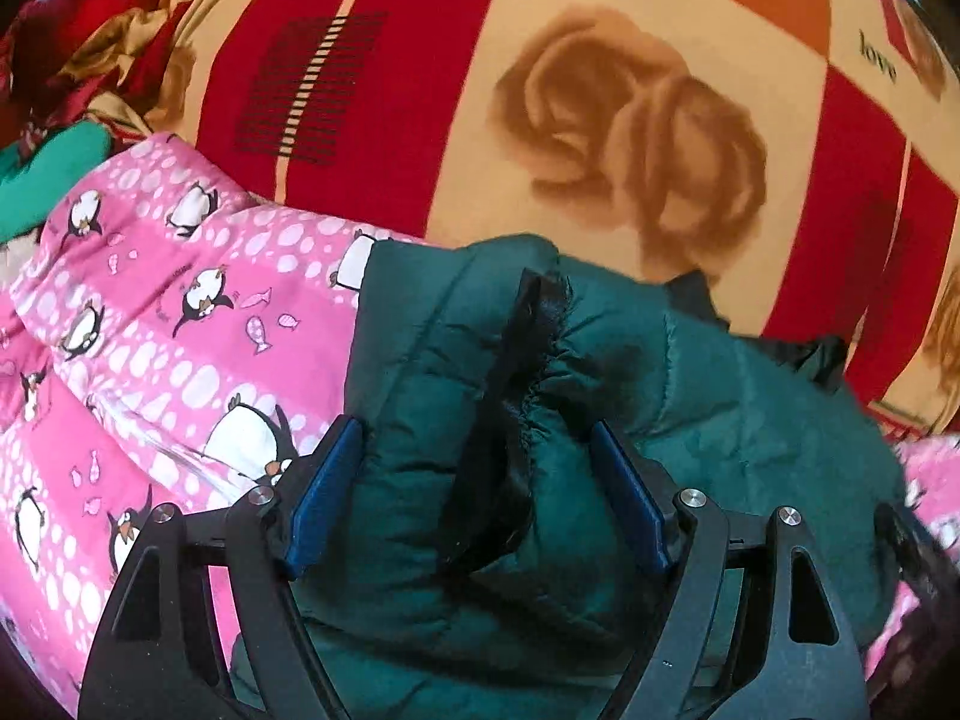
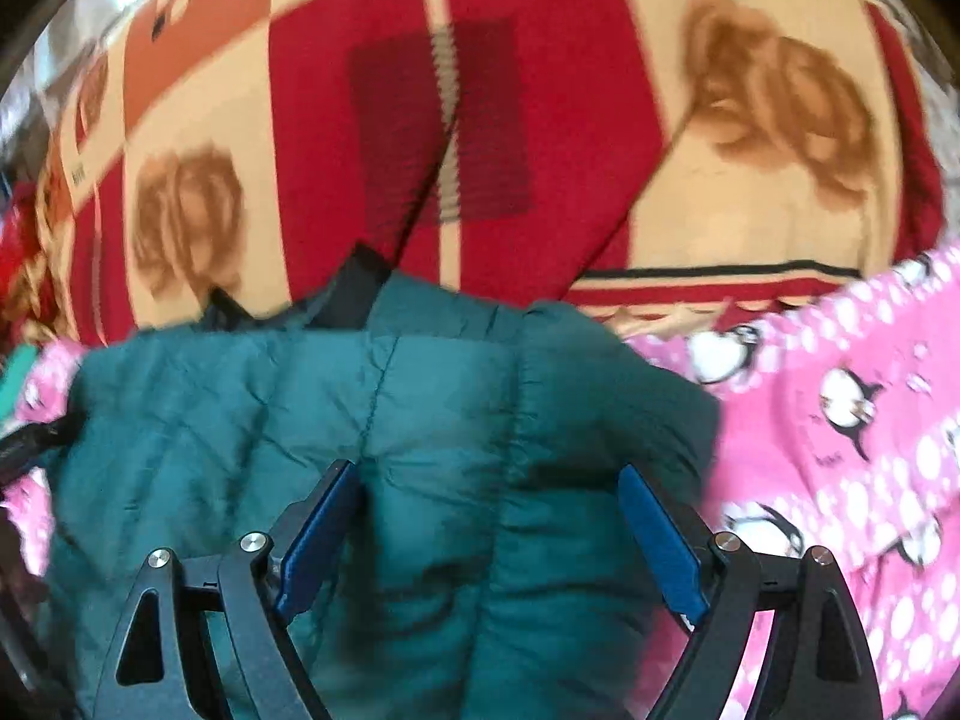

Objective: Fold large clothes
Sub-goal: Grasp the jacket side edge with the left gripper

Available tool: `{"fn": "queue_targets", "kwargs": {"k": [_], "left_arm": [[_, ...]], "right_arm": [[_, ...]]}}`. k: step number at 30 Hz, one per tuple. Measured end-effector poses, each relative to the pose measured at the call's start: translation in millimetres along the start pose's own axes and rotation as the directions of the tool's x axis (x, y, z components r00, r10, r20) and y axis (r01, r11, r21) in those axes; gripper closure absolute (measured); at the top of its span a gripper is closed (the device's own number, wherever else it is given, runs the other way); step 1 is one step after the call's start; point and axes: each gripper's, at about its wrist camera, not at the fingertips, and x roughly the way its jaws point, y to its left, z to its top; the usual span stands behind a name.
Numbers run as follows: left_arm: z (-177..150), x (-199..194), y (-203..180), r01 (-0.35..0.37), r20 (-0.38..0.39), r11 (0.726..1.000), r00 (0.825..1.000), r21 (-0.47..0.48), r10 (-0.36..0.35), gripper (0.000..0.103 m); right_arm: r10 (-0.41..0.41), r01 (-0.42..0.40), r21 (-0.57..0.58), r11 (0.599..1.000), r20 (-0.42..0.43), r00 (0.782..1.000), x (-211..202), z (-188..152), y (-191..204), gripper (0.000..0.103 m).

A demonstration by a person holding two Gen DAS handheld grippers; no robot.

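Observation:
A dark green quilted jacket (image 1: 690, 420) with black fur trim (image 1: 510, 432) lies bunched on a pink penguin-print quilt (image 1: 150, 330). My left gripper (image 1: 477, 444) is shut on a thick fold of the jacket, the trim running between its blue pads (image 1: 327, 492). In the right wrist view my right gripper (image 2: 489, 486) is shut on another thick fold of the same green jacket (image 2: 240, 408), with the pink quilt (image 2: 840, 450) to its right. The jacket's black lining (image 2: 354, 288) shows at its far edge.
A red, cream and orange bedspread with rose prints (image 1: 630, 120) covers the bed beyond the jacket; it also fills the top of the right wrist view (image 2: 480, 120). A green cloth (image 1: 48, 174) and crumpled bedding (image 1: 90, 30) lie at far left.

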Motion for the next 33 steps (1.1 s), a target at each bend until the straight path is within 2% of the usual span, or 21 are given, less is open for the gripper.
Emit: {"fn": "queue_targets", "kwargs": {"k": [4, 8, 12, 15, 18, 21, 22, 28, 33], "left_arm": [[-9, 3, -7, -0.035, 0.029, 0.997, 0.999, 0.065, 0.033, 0.024], [-12, 6, -5, -0.037, 0.039, 0.997, 0.999, 0.071, 0.035, 0.024], [-13, 8, -4, -0.029, 0.046, 0.998, 0.999, 0.059, 0.027, 0.024], [-14, 8, -3, -0.033, 0.049, 0.998, 0.998, 0.060, 0.030, 0.024], [-16, 8, -3, -0.030, 0.064, 0.998, 0.998, 0.059, 0.026, 0.023], [-20, 8, -2, -0.029, 0.083, 0.998, 0.996, 0.061, 0.024, 0.023], [-21, 8, -2, -0.029, 0.089, 0.998, 0.996, 0.061, 0.024, 0.023], [-25, 10, -2, -0.032, 0.102, 0.998, 0.994, 0.059, 0.026, 0.020], [-26, 12, 1, -0.023, 0.105, 0.999, 0.994, 0.045, 0.018, 0.017]], "right_arm": [[-0.047, 0.046, -0.034, 0.998, -0.032, 0.998, 27, -1, 12, 0.015], [-0.073, 0.073, -0.014, 0.997, -0.005, 0.997, 7, -1, 16, 0.016], [0.010, -0.007, -0.041, 0.999, 0.083, 0.997, -34, 0, 39, 0.016], [0.097, -0.086, -0.109, 0.990, 0.095, 0.991, -44, 0, 73, 0.016], [0.094, -0.078, -0.174, 0.982, 0.084, 0.992, -33, -1, 104, 0.016], [0.076, -0.069, -0.211, 0.975, 0.026, 0.997, -5, -14, 123, 0.015], [0.068, -0.066, -0.213, 0.975, 0.002, 0.998, 6, -21, 125, 0.015], [0.058, -0.055, -0.167, 0.984, 0.017, 0.998, 16, -27, 116, 0.000], [0.043, -0.036, -0.168, 0.985, 0.041, 0.998, 17, -29, 120, 0.000]]}}
